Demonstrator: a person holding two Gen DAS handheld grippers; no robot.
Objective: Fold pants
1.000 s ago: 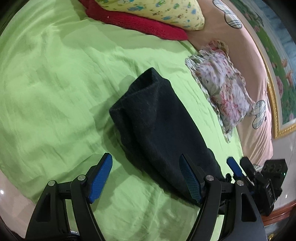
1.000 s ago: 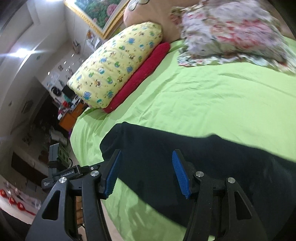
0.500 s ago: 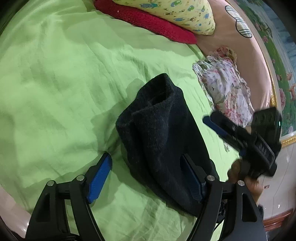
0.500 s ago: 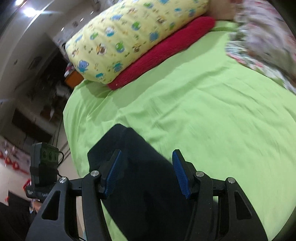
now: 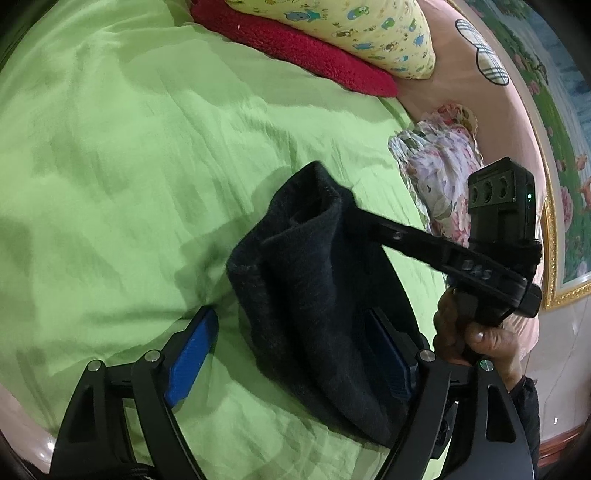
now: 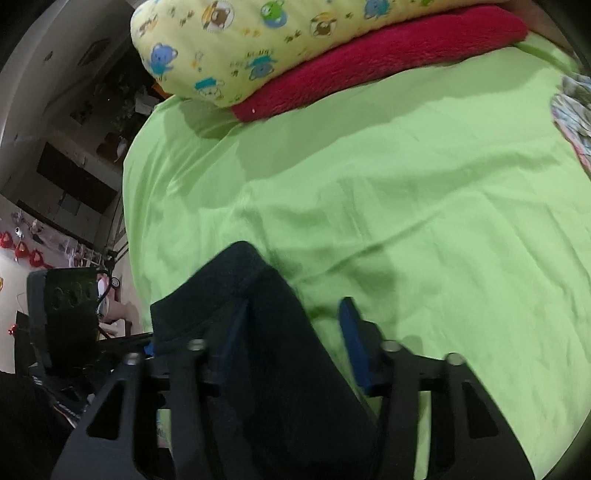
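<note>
Black pants (image 5: 314, 295), lime-green sheet (image 5: 129, 147)

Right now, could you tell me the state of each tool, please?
Left tool: open, straddling the dark pants, gripping nothing.
Right tool: open over the pants' edge.

pants (image 5: 317, 295) on bed sheet (image 5: 129, 166) | pillow (image 5: 351, 22) behind, on blanket (image 5: 295, 48)
</note>
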